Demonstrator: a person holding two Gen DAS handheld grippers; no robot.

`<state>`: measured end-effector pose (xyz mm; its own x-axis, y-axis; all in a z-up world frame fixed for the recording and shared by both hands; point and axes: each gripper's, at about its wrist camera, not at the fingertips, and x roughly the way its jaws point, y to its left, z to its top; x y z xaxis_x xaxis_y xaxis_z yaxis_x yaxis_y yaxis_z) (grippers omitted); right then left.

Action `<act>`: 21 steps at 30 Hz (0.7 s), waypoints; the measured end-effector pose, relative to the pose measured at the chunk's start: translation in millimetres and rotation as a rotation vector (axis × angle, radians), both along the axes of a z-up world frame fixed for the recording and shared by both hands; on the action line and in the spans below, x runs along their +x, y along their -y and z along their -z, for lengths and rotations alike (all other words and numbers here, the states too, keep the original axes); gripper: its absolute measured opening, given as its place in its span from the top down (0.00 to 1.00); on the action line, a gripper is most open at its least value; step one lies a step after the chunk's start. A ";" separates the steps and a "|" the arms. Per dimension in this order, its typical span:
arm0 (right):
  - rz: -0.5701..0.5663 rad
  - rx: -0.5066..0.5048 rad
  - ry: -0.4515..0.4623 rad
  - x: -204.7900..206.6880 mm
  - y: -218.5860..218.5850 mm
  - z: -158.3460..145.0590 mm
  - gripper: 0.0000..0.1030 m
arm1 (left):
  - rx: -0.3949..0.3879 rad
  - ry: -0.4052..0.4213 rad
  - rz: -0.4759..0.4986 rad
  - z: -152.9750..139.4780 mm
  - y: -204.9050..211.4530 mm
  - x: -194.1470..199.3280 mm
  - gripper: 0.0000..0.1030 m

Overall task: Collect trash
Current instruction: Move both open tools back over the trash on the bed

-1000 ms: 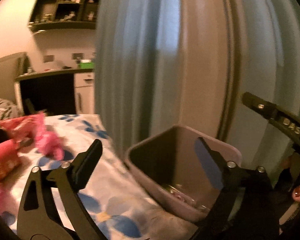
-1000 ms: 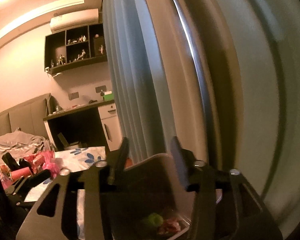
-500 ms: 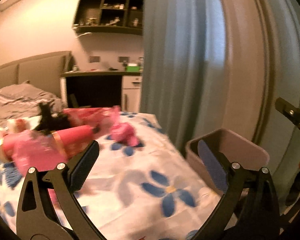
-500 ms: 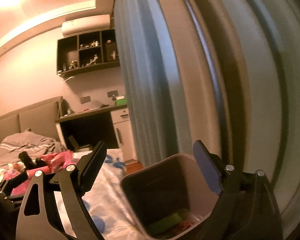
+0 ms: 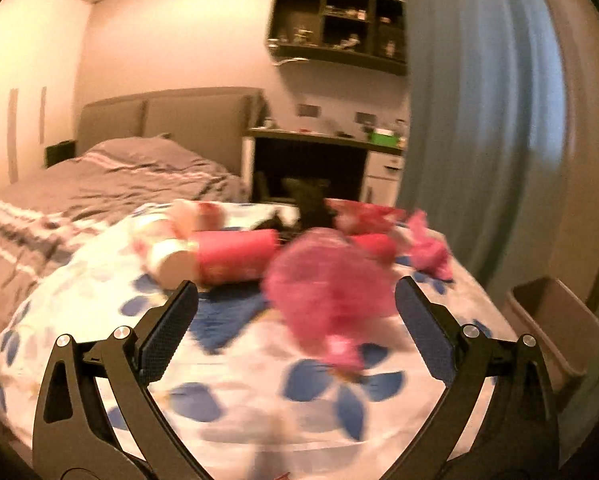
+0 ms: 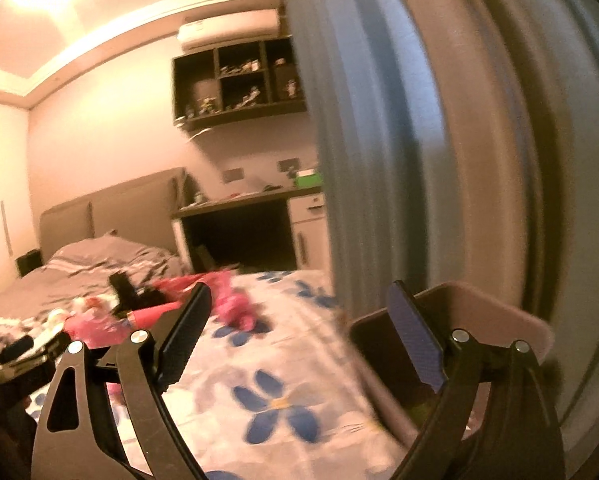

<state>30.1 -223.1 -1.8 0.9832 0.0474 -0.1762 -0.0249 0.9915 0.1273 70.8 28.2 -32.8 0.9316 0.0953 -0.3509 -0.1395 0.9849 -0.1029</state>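
**Rubbish heaped on the flowered sheet, bin beside the bed**

The rubbish lies in a loose heap on the white sheet with blue flowers [image 5: 235, 396]. Nearest the left tongs [image 5: 295, 320] is a crumpled pink wrapper [image 5: 327, 296], blurred, seen between the two widely parted jaws; whether it touches either pad cannot be told, and nothing is clamped. Just behind it lies a pink tube [image 5: 235, 256] on its side, with a pale cup or pot [image 5: 167, 256] at its left end. Further back are more pink and red wrappers [image 5: 427, 248] and a small dark object [image 5: 311, 208], too blurred to name.

The bin [image 5: 555, 320] stands off the right edge of the bed, against the blue-grey curtain [image 5: 471, 120]. In the right wrist view it is closer: the bin [image 6: 495, 316] sits just behind the right tongs [image 6: 299, 328], whose jaws have just been opening and now stand wide with nothing between them. Something green [image 6: 423, 412] shows low inside the bin.

Beyond the flowered sheet a grey striped blanket [image 5: 99, 192] covers the rest of the bed up to a padded headboard [image 5: 171, 120]. A dark desk [image 5: 319, 160] stands beside it, with wall shelves [image 5: 339, 28] above.
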 end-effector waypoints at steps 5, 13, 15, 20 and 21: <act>-0.088 -0.019 -0.027 7.9 -40.5 7.9 0.16 | -0.006 0.003 -0.070 0.4 -28.9 -10.6 0.06; -0.247 -0.074 -0.080 28.2 -104.9 25.8 0.16 | -0.019 0.005 -0.139 8.7 -66.7 -22.4 0.06; -0.275 -0.092 -0.088 33.1 -117.2 30.5 0.16 | -0.026 0.005 -0.150 9.8 -73.2 -23.6 0.06; -0.326 -0.116 -0.123 53.3 -142.6 40.5 0.18 | -0.025 0.000 -0.175 14.1 -86.8 -24.1 0.06; -0.333 -0.120 -0.130 57.8 -147.6 41.7 0.19 | -0.025 -0.001 -0.178 14.6 -88.4 -23.5 0.06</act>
<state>87.9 -75.5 -43.5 0.8863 0.3326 -0.3222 -0.3401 0.9397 0.0343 47.3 116.6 -47.3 0.9002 0.2502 -0.3564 -0.3120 0.9415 -0.1272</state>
